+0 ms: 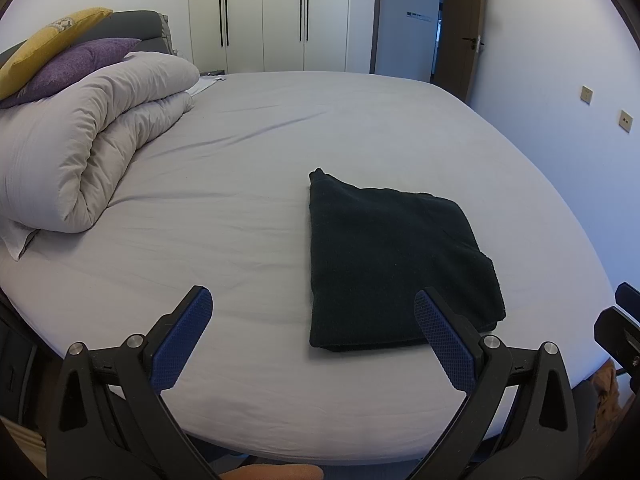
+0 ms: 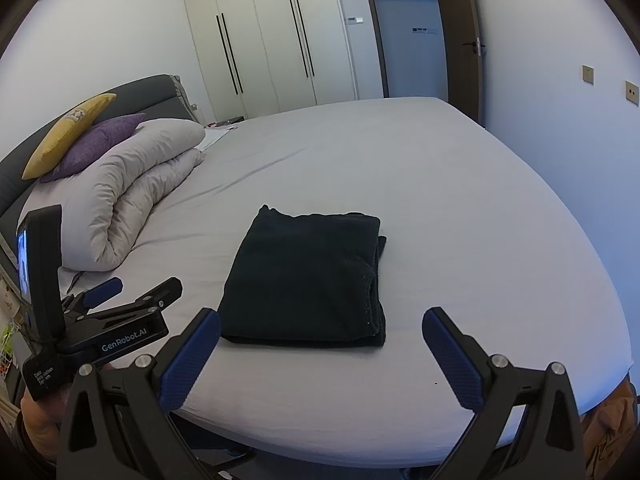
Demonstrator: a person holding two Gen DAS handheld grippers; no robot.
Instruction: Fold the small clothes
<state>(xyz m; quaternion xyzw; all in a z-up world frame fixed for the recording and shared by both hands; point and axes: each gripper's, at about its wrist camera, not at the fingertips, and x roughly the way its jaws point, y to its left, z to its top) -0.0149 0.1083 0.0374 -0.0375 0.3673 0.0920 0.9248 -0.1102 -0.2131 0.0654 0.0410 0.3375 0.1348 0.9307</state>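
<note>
A dark, nearly black garment (image 1: 392,264) lies folded into a neat rectangle on the grey bed sheet (image 1: 248,200); it also shows in the right wrist view (image 2: 308,280). My left gripper (image 1: 312,300) is open and empty, held above the bed's near edge, its right finger just in front of the garment's near corner. My right gripper (image 2: 320,324) is open and empty, hovering just short of the garment's near edge. The left gripper also shows at the left of the right wrist view (image 2: 136,284).
A rolled grey duvet (image 1: 88,136) with a purple cushion (image 1: 72,68) and a yellow cushion (image 1: 48,44) lies at the bed's left, by the headboard. White wardrobes (image 1: 272,12) and an open door (image 1: 460,28) stand beyond the bed. A wall is on the right.
</note>
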